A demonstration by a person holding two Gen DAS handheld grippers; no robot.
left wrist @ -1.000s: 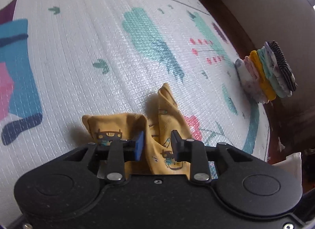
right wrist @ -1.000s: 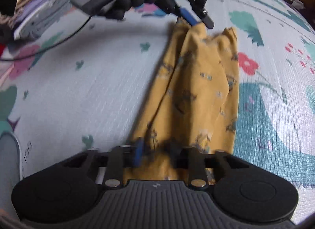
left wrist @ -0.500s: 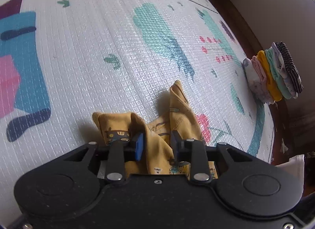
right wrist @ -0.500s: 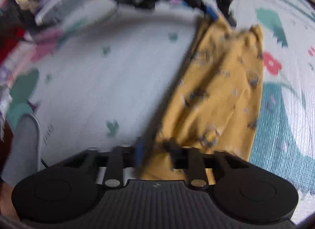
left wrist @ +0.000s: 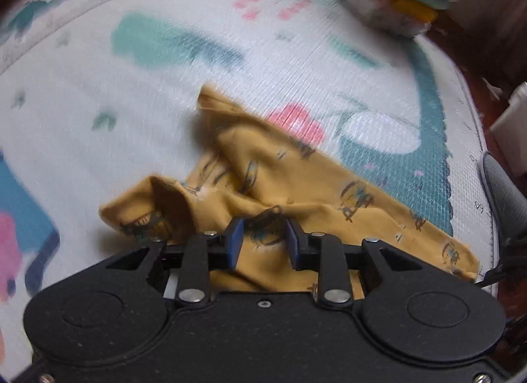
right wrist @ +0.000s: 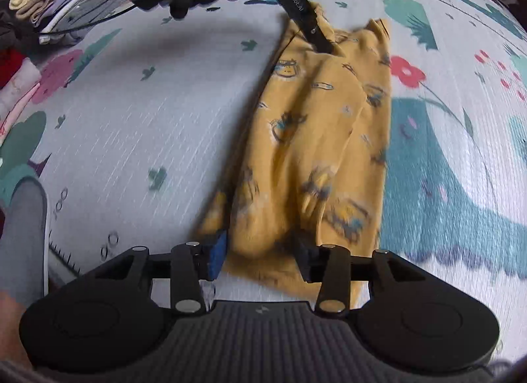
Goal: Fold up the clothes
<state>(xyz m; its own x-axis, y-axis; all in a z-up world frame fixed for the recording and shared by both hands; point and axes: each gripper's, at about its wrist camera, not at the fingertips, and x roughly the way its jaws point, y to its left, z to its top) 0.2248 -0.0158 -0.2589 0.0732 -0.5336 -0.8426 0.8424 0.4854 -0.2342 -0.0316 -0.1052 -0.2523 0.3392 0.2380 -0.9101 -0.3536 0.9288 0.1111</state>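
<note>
- Mustard-yellow printed garment (right wrist: 316, 139) lies stretched lengthwise on the patterned play mat (right wrist: 148, 103), one end at each gripper; compared with half a second ago it now rests lower and flatter on the mat, with loose folds along its length.
- Right gripper (right wrist: 262, 256): the jaws now stand visibly wider apart than a second ago, when they were close together on the near hem. Cloth bulges between the fingers, but the blue pad (right wrist: 218, 257) appears clear of the fabric. Judgement: the near end is released or nearly so.
- Left gripper (left wrist: 263, 239): the gap between its pads is also wider than in the earlier left wrist views. Fabric sits between the pads; whether they press on it cannot be told from this blurred frame. In the right wrist view the left gripper (right wrist: 324, 46) has its tip down on the far end of the garment.
- Left wrist view has swung since a second ago: the stack of folded clothes (left wrist: 398, 4) now sits at the top, beyond the garment, against its earlier place at the right edge.
- Judgement: the laying-out step is closing; both ends are being set down, and the fold proper is not yet made. Wrinkles near the far end may need smoothing first.
</note>
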